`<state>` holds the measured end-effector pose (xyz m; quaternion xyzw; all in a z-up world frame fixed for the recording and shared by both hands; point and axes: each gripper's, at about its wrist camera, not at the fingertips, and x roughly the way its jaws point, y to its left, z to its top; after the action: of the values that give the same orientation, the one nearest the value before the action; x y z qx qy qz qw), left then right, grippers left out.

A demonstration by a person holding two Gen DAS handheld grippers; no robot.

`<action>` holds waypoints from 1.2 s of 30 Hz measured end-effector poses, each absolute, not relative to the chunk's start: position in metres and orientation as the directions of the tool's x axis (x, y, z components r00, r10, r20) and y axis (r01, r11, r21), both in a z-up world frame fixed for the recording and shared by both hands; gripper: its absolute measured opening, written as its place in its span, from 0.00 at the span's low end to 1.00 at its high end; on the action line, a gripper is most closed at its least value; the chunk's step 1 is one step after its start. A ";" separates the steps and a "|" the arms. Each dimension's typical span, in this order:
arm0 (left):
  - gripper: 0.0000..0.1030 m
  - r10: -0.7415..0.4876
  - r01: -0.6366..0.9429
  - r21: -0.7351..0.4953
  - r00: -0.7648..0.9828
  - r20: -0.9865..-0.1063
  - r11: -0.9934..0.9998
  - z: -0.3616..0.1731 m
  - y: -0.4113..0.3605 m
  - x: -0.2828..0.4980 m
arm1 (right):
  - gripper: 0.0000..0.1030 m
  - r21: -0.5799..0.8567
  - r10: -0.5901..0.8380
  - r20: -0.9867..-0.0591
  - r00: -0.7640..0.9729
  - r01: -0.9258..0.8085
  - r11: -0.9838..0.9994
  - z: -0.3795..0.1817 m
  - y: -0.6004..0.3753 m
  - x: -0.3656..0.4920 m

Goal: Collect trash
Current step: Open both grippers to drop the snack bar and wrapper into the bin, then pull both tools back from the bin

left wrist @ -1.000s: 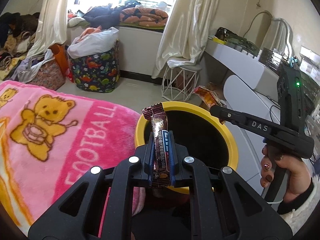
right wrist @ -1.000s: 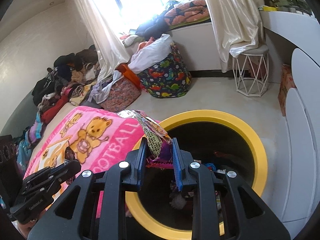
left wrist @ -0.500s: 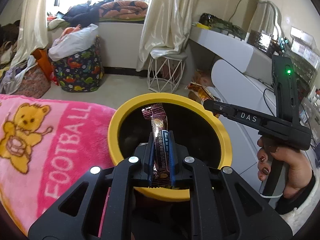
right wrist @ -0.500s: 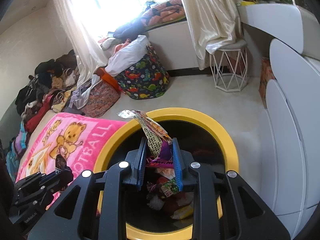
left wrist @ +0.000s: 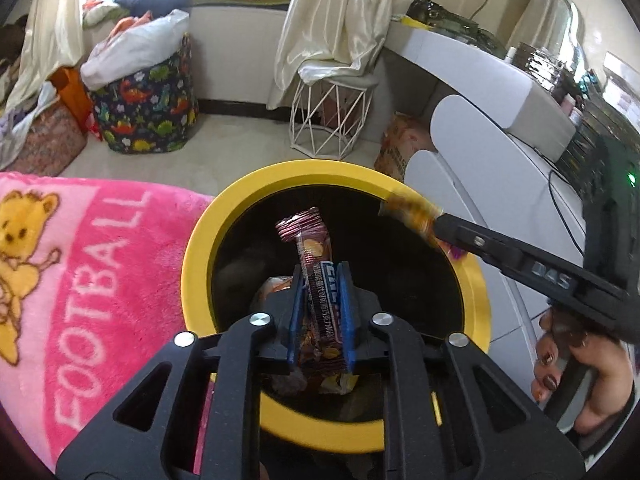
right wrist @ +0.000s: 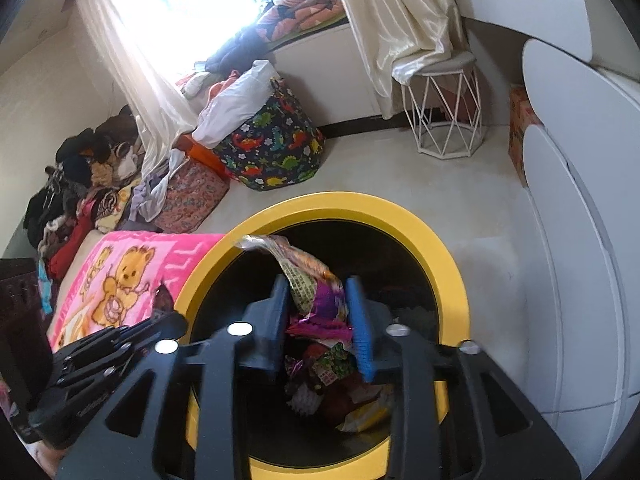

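Note:
My left gripper is shut on a brown snack bar wrapper and holds it upright over the mouth of the yellow-rimmed black bin. My right gripper has its jaws parted around a crinkled orange and purple wrapper, which hangs loosely between them over the bin. Several wrappers lie inside the bin. The right gripper also shows in the left wrist view at the bin's right rim with its wrapper blurred. The left gripper shows at the lower left of the right wrist view.
A pink bear blanket lies left of the bin. White rounded cabinets stand at the right. A white wire stool, a dinosaur-print hamper and piles of clothes stand farther back on the floor.
Both grippers moved forward and down over the bin's mouth. The right gripper's jaws have spread apart and its wrapper sits loose; the left stays shut on the snack bar wrapper.

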<state>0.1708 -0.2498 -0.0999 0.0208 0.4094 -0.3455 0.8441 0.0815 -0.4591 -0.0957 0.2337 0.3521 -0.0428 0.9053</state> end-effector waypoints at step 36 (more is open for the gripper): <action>0.90 -0.235 0.191 -0.137 0.821 -0.521 0.972 -0.031 -0.071 0.069 | 0.94 0.148 -0.042 -0.302 0.952 0.090 0.985 -0.018 -0.315 -0.026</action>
<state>0.0695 -0.0708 -0.0309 -0.0391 0.2780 -0.1116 0.9533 -0.0260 -0.3149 -0.0184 0.0800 0.1507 -0.0334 0.9848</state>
